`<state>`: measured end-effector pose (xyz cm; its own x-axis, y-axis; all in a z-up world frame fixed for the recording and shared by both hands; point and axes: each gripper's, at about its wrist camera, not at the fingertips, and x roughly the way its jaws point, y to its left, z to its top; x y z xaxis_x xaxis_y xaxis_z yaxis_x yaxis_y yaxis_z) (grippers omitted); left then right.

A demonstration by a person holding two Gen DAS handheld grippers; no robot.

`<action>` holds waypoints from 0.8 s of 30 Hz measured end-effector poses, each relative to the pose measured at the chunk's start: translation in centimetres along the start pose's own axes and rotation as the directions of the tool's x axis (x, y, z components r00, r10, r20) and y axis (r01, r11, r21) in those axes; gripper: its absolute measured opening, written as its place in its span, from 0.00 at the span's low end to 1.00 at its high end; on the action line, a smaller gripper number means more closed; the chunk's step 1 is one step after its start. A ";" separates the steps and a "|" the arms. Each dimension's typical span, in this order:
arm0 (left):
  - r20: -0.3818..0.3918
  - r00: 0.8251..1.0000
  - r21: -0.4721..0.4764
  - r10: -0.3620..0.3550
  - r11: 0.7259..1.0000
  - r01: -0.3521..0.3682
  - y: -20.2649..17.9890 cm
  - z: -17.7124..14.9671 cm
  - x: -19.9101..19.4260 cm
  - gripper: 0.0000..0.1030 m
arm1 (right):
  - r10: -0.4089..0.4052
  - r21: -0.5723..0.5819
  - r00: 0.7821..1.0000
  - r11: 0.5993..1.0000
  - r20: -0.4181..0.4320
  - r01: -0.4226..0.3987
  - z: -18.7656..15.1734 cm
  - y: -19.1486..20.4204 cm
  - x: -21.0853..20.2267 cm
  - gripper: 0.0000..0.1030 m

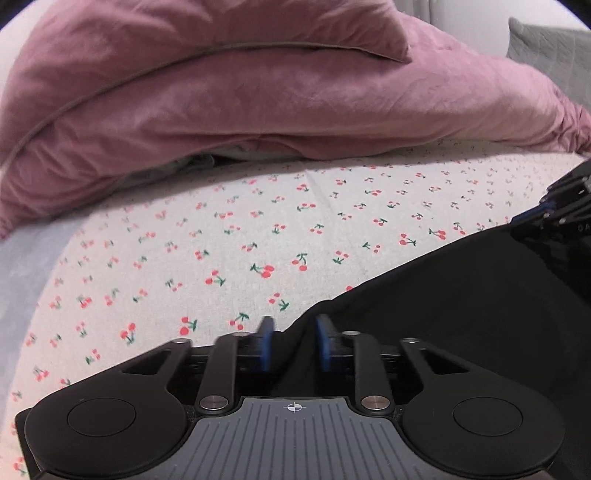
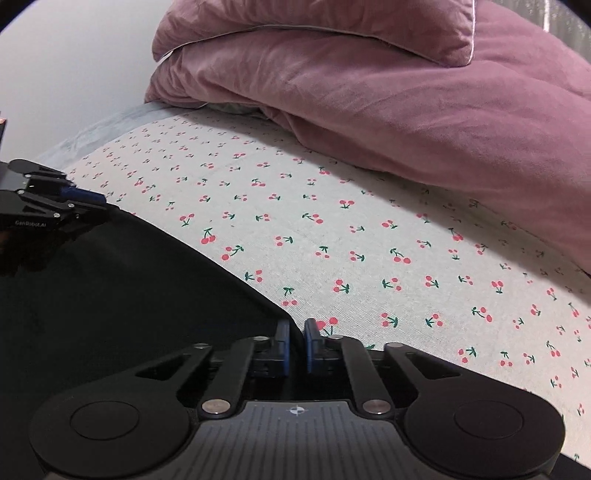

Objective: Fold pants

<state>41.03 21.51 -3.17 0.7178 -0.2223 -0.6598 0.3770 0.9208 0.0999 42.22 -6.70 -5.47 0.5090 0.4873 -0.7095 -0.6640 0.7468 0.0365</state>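
Only readable thing I can find is small white lettering on the black side of my left gripper [image 2: 94, 206], seen from the right wrist cam: looks like "GenRobot.AI", first letters a bit fuzzy. My right gripper [image 1: 524, 219] shows a couple of cut-off characters at the frame edge, can't make them out.

The black fabric pants [image 1: 461, 314] lie on the cherry-print bed sheet [image 1: 221, 240], nearest the cameras. The bulky pink velvet duvet [image 1: 258, 103] lies on the sheet behind them, with a pink velvet pillow [image 2: 314, 26] on top.
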 end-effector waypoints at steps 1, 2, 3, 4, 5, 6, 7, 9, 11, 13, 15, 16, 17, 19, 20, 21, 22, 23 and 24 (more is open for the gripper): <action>0.003 1.000 0.005 0.018 1.000 -0.018 -0.3 0.1 0.0 0.15 | -0.014 0.008 1.000 1.000 0.003 0.014 0.0 0.1 -0.1 0.04; 0.004 1.000 0.005 0.031 0.999 -0.031 -0.6 0.2 -0.1 0.13 | -0.032 0.015 0.999 0.999 0.006 0.032 0.1 0.3 -0.2 0.03; 0.006 0.999 0.000 0.045 0.999 -0.045 -0.8 0.2 -0.1 0.13 | -0.045 0.021 0.999 0.999 0.008 0.045 0.2 0.5 -0.4 0.01; 0.010 0.998 -0.013 0.058 0.998 -0.058 -0.9 0.3 -0.2 0.12 | -0.057 0.028 0.998 0.998 0.014 0.057 0.2 0.7 -0.6 0.01; 0.015 0.998 -0.026 0.068 0.997 -0.067 -1.0 0.4 -0.4 0.11 | -0.069 0.031 0.997 0.997 0.021 0.068 0.2 1.0 -0.9 0.01; 0.025 0.997 -0.040 0.079 0.996 -0.077 -1.1 0.4 -0.7 0.11 | -0.077 0.035 0.997 0.997 0.031 0.076 0.2 1.3 -1.4 0.01; 0.038 0.995 -0.055 0.088 0.995 -0.086 -1.2 0.4 -1.1 0.10 | -0.087 0.037 0.995 0.996 0.042 0.085 0.2 1.5 -1.9 0.00; 0.072 0.992 -0.088 0.103 0.991 -0.097 -1.4 0.2 -2.1 0.09 | -0.100 0.043 0.993 0.994 0.066 0.098 0.0 2.0 -3.0 0.00; 0.099 0.988 -0.114 0.116 0.988 -0.105 -1.8 0.1 -3.3 0.08 | -0.113 0.044 0.989 0.993 0.091 0.109 -0.1 2.7 -4.5 0.00; 0.129 0.984 -0.117 0.121 0.988 -0.106 -2.5 0.1 -4.7 0.07 | -0.128 0.035 0.985 0.992 0.119 0.125 -0.2 3.5 -6.4 0.00; 0.164 0.979 -0.126 0.125 0.986 -0.104 -2.9 0.0 -6.4 0.07 | -0.137 0.020 0.980 0.991 0.147 0.135 -0.5 4.4 -8.6 0.00; 0.180 0.976 -0.140 0.123 0.985 -0.099 -3.0 -0.1 -7.5 0.07 | -0.138 0.014 0.977 0.990 0.160 0.138 -0.8 4.8 -9.7 0.00; 0.192 0.974 -0.144 0.124 0.985 -0.097 -3.2 -0.2 -8.4 0.07 | -0.139 0.006 0.975 0.990 0.172 0.140 -1.0 5.2 -10.7 0.00; 0.213 0.969 -0.149 0.124 0.984 -0.094 -3.7 -0.6 -10.3 0.07 | -0.140 -0.012 0.970 0.989 0.197 0.146 -1.6 6.1 -13.0 0.00; 0.219 0.968 -0.156 0.124 0.984 -0.091 -3.9 -0.8 -11.3 0.07 | -0.140 -0.020 0.968 0.989 0.209 0.147 -1.9 6.6 -14.1 0.00; 0.225 0.966 -0.165 0.125 0.982 -0.088 -4.2 -1.1 -12.4 0.07 | -0.140 -0.026 0.965 0.988 0.221 0.149 -2.3 7.1 -15.0 0.00; 0.229 0.966 -0.177 0.124 0.981 -0.084 -4.4 -1.5 -13.3 0.07 | -0.138 -0.031 0.963 0.988 0.233 0.149 -2.6 7.6 -16.0 0.00; 0.231 0.966 -0.189 0.121 0.979 -0.077 -4.7 -1.9 -14.3 0.07 | -0.136 -0.037 0.961 0.988 0.242 0.149 -3.0 8.1 -16.9 0.00; 0.231 0.966 -0.197 0.119 0.978 -0.073 -5.0 -2.3 -15.2 0.07 | -0.135 -0.043 0.958 0.988 0.251 0.150 -3.5 8.6 -17.8 0.00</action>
<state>26.87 21.02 4.61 0.8733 -0.1791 -0.4530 0.2005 0.9797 -0.0009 25.52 -10.48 5.06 0.7151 0.4800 -0.5081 -0.6028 0.7915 -0.1006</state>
